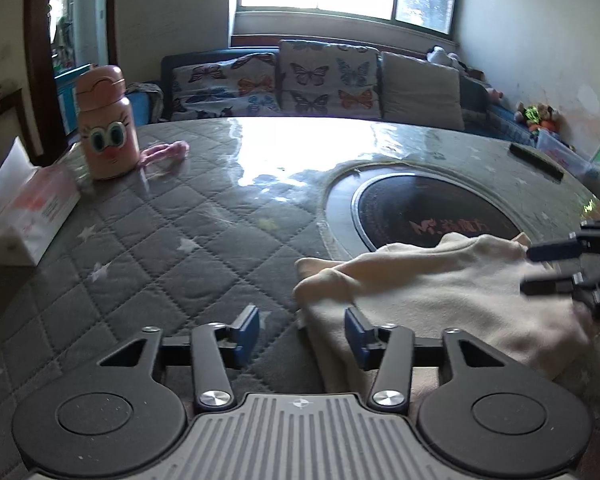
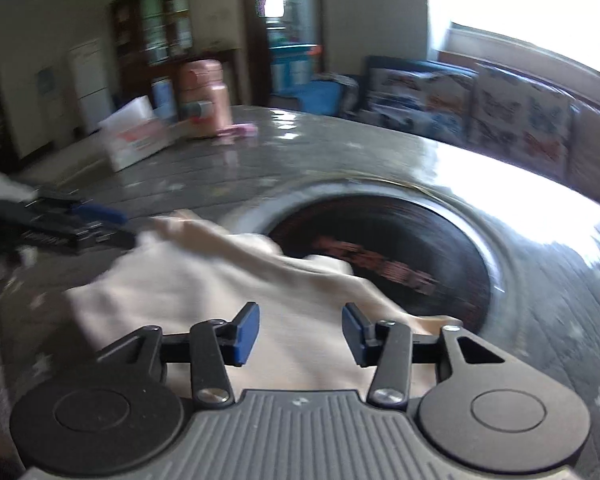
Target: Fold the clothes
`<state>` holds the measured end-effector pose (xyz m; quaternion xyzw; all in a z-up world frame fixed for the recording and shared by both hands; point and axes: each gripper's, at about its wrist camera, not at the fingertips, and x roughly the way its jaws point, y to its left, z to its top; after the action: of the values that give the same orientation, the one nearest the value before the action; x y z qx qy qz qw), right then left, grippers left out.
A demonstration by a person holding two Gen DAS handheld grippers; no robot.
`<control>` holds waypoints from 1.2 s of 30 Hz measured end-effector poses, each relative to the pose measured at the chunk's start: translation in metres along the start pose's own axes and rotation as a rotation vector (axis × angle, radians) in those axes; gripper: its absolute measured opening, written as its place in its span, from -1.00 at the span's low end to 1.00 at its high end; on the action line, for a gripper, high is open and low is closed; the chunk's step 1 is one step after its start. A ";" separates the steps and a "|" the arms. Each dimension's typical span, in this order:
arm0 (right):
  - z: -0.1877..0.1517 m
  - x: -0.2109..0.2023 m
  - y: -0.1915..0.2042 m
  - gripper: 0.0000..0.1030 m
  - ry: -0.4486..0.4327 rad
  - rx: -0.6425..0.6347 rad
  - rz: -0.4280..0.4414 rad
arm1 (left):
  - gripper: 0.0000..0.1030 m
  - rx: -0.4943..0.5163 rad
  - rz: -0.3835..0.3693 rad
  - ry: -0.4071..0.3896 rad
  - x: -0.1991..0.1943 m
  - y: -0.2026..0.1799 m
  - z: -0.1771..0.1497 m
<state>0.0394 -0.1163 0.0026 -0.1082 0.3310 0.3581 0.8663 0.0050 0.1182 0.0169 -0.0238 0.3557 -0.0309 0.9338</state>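
A cream garment (image 1: 440,292) lies rumpled on the grey quilted table cover (image 1: 160,240), partly over the round black hotplate (image 1: 420,208). My left gripper (image 1: 302,334) is open and empty at the garment's left edge, just above the table. The right gripper (image 1: 540,268) shows at the right edge of the left wrist view, over the garment's far side. In the right wrist view my right gripper (image 2: 300,330) is open over the cream garment (image 2: 220,280), holding nothing. The left gripper (image 2: 100,224) appears at the left there, by the garment's corner.
A pink cartoon bottle (image 1: 106,124) and a tissue box (image 1: 28,212) stand at the table's far left, with a pink cloth strip (image 1: 166,150) beside the bottle. A dark remote (image 1: 536,160) lies at the far right. A sofa with butterfly cushions (image 1: 300,80) is behind the table.
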 end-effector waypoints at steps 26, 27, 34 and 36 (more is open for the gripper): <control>0.008 0.043 0.153 -0.71 0.032 -0.417 0.191 | 0.37 -0.398 -0.121 0.079 -0.005 0.035 -0.009; 0.009 0.043 0.152 -0.77 0.029 -0.404 0.191 | 0.37 -0.429 -0.131 0.088 -0.003 0.036 -0.009; 0.018 0.033 0.137 -0.83 -0.013 -0.299 0.209 | 0.37 -0.610 -0.190 0.138 0.007 0.042 -0.010; 0.019 0.029 0.132 -0.84 -0.026 -0.279 0.214 | 0.37 -0.651 -0.195 0.146 0.009 0.043 -0.010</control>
<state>-0.0272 0.0027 0.0046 -0.1868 0.2764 0.4923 0.8040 0.0065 0.1607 0.0003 -0.3521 0.4089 -0.0067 0.8419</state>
